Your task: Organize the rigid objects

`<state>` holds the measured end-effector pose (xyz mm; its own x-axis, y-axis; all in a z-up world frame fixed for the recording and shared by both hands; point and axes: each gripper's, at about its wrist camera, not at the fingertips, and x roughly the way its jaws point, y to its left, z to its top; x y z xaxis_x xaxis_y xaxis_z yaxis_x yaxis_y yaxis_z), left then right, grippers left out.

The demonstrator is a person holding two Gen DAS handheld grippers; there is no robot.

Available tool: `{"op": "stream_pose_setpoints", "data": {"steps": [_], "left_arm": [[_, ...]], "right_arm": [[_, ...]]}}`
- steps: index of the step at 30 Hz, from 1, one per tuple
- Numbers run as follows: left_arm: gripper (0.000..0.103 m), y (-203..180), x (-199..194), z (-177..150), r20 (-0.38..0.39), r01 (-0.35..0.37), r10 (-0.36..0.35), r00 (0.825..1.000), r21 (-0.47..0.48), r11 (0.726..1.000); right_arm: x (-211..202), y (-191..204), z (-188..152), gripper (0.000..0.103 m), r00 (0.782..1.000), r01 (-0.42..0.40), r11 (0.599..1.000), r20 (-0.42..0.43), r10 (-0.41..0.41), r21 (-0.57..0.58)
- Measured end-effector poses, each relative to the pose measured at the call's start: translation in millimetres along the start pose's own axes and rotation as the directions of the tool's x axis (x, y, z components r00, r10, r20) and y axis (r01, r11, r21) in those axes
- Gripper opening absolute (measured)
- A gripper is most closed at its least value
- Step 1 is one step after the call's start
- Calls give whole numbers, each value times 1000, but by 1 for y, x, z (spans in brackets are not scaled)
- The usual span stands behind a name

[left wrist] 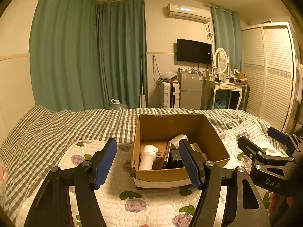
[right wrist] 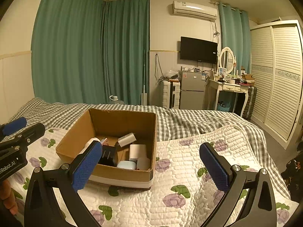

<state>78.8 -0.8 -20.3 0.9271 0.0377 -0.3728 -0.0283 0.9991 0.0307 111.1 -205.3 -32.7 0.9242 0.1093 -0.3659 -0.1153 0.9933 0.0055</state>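
Here, the broad bed with its grey-and-white checked sheet (right wrist: pixel 181 121) and white quilted cover printed with purple flowers (right wrist: pixel 181 162) fills the lower half of both views, and on that cover sits an open brown cardboard box (right wrist: pixel 121 172), upright, its base banded with pale tape.

Inside the box, largest first: a white cylindrical plastic piece with a short neck (left wrist: pixel 146 158) lies at the box's nine o'clock wall; a black blocky adapter (right wrist: pixel 108 156) lies near the middle; a white rectangular container (right wrist: pixel 137 151), a white plug-like charger block (right wrist: pixel 127 139) leaning toward twelve o'clock, and a pale blue rounded case (right wrist: pixel 126 165) at six o'clock crowd the rest.

These look light, stiff and smooth-sided, so I judge them slippery under the pads; the flat faces of the adapter or the straight barrel of the cylinder seem the surest places to pinch. The box itself would flex if squeezed at one wall.

The left gripper (left wrist: pixel 147 162) holds nothing, its blue-padded jaws spread wide, with the box ahead between them toward one o'clock. The right gripper (right wrist: pixel 151 168) is likewise empty and spread wide; the box sits at its eleven o'clock, partly behind the left pad. Neither touches anything, and both stay short of the box's near wall.
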Motion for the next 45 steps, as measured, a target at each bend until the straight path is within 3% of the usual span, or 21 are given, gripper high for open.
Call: {"op": "stream_pose_setpoints", "data": {"steps": [45], "left_arm": [[71, 0, 3, -6, -18, 0, 0, 1000, 11, 1000]], "right_arm": [[4, -3, -4, 103, 1000, 11, 1000, -12, -11, -1]]}}
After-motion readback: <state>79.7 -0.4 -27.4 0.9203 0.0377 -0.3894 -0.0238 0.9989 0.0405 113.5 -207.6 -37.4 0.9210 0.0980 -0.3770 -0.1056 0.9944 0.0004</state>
